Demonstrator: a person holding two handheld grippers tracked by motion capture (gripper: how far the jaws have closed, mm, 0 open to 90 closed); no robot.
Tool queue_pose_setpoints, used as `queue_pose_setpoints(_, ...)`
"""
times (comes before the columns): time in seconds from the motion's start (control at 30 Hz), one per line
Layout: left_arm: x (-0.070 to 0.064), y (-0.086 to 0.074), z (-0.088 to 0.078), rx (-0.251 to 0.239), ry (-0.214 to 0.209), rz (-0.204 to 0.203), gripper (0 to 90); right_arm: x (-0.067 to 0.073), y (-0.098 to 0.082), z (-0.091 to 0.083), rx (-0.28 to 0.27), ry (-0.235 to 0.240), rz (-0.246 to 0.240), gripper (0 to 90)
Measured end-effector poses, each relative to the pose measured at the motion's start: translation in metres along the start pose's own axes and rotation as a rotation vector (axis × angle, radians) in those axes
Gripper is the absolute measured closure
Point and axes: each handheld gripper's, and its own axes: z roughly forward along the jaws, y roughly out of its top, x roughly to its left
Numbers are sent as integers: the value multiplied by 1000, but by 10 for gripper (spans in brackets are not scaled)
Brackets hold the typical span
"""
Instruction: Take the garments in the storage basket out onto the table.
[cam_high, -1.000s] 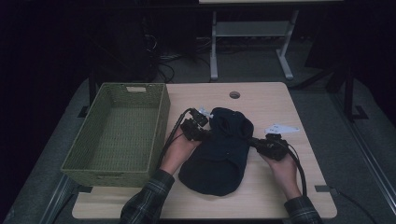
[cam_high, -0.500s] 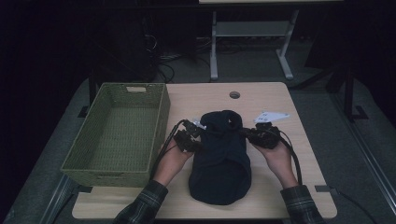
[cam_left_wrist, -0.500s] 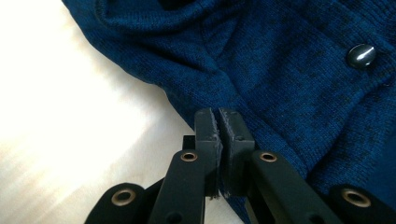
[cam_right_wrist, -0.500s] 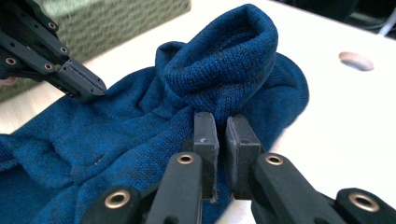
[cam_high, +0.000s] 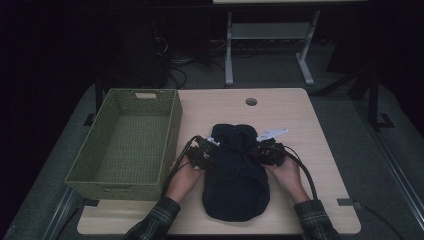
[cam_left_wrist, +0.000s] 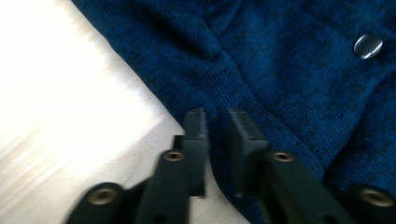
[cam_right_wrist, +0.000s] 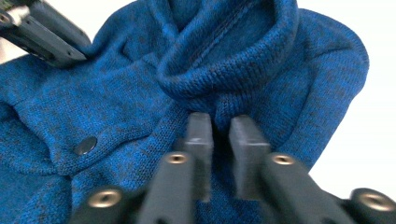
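Note:
A dark blue knitted garment (cam_high: 235, 175) with buttons lies folded lengthwise on the wooden table (cam_high: 305, 120), collar end away from me. My left gripper (cam_high: 206, 150) rests at its left edge and my right gripper (cam_high: 262, 149) at its right edge, both near the collar. In the left gripper view the jaws (cam_left_wrist: 215, 119) stand slightly apart over the garment's edge (cam_left_wrist: 280, 84); they have just been opening and grip no fabric. The right gripper's jaws (cam_right_wrist: 219, 122) have also just been opening, below the rolled collar (cam_right_wrist: 224, 60), with nothing pinched. The left gripper (cam_right_wrist: 44, 32) shows at that view's top left.
A green woven basket (cam_high: 172, 130) stands empty on the table's left side, close to my left hand. A round cable hole (cam_high: 251, 101) sits near the far edge. Bare tabletop lies to the right of the garment. Beyond the table is a dark floor with desk legs.
Both hands moved inward, folding the garment's sides over so it lies narrower and longer. Both grippers' jaws have come slightly apart from the fabric.

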Motion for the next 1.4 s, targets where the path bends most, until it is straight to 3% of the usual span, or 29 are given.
queue_pose_setpoints(0.07, 1, 1, -9, -30, 4, -1, 698, -1, 0, -5, -19, -3, 11, 581)
queue_pose_setpoints(0.13, -1, 3, -21, -82, 9, -4, 692, -3, -1, -15, -50, -10, 24, 547)
queue_pose_setpoints(0.27, -5, 4, -33, -151, -19, 28, 744, -6, -9, -35, -107, -4, 56, 596)
queue_pose_setpoints(0.33, -8, 4, -29, -130, -18, 50, 795, -6, -16, -41, -89, 5, 64, 692)
queue_pose_setpoints(0.4, -8, 3, -21, -108, -26, 51, 838, -5, -25, -42, -87, -7, 38, 820)
queue_pose_setpoints(0.5, -6, 0, -10, -76, -30, 48, 879, -6, -31, -40, -65, 38, 49, 896)
queue_pose_setpoints(0.63, -3, -7, 5, -26, -35, 40, 885, -6, -35, -29, -25, 46, 48, 898)
queue_pose_setpoints(0.73, 1, -11, 8, -35, -52, 22, 898, -5, -39, -18, 23, 48, 35, 900)
queue_pose_setpoints(0.77, 1, -11, 7, -30, -52, 23, 899, -5, -40, -18, 13, 49, 35, 900)
queue_pose_setpoints(0.87, 0, -16, 6, -42, -51, 21, 900, -5, -40, -21, 35, 27, 36, 900)
queue_pose_setpoints(1.0, -3, -22, 4, -55, -59, 24, 900, -1, -44, -28, 58, -20, -3, 900)
queue_pose_setpoints(1.4, -27, -35, -3, -52, -85, 62, 900, 8, -58, -42, 61, -16, -4, 900)
